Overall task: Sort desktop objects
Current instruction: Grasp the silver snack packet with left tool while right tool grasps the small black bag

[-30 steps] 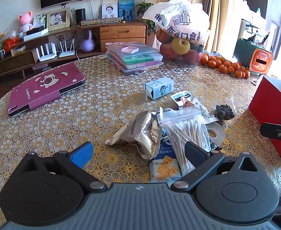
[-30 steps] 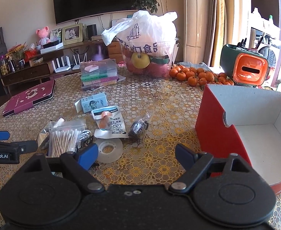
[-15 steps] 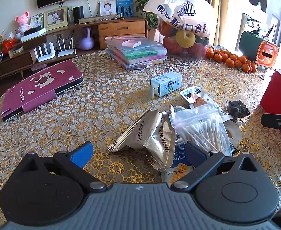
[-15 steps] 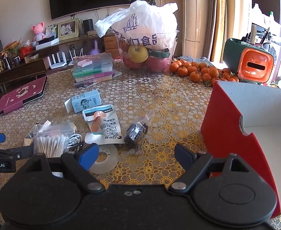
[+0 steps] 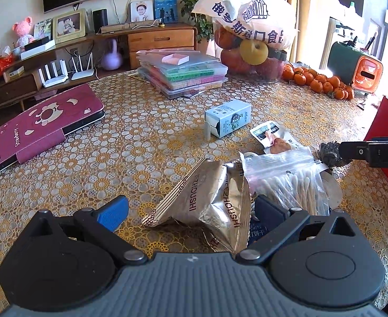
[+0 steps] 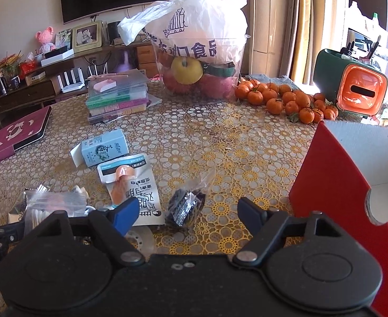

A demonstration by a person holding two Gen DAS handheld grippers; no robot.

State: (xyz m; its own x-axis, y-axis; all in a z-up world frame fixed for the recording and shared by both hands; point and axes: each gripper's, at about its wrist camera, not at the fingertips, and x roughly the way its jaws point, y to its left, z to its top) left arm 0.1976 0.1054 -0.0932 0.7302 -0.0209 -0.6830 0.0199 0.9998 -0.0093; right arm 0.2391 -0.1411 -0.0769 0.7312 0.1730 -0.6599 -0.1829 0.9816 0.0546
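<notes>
Left gripper (image 5: 191, 210): jaws spread wide, nothing clamped. The crumpled silver snack bag (image 5: 209, 206) lies between its fingers on the patterned table (image 5: 114, 153). Touching the bag's right side, a zip bag of cotton swabs (image 5: 286, 179) partly overlaps the right finger.

Right gripper (image 6: 188, 211): jaws apart, empty. A small clear bag of dark contents (image 6: 184, 206) lies between the fingertips, nearer the left one. The white snack pouch (image 6: 133, 190) sits just beside the left finger, over a tape roll (image 6: 139, 239). Farther off lies a pale blue carton (image 6: 104, 150). The red box (image 6: 334, 192) stands right of this gripper.
</notes>
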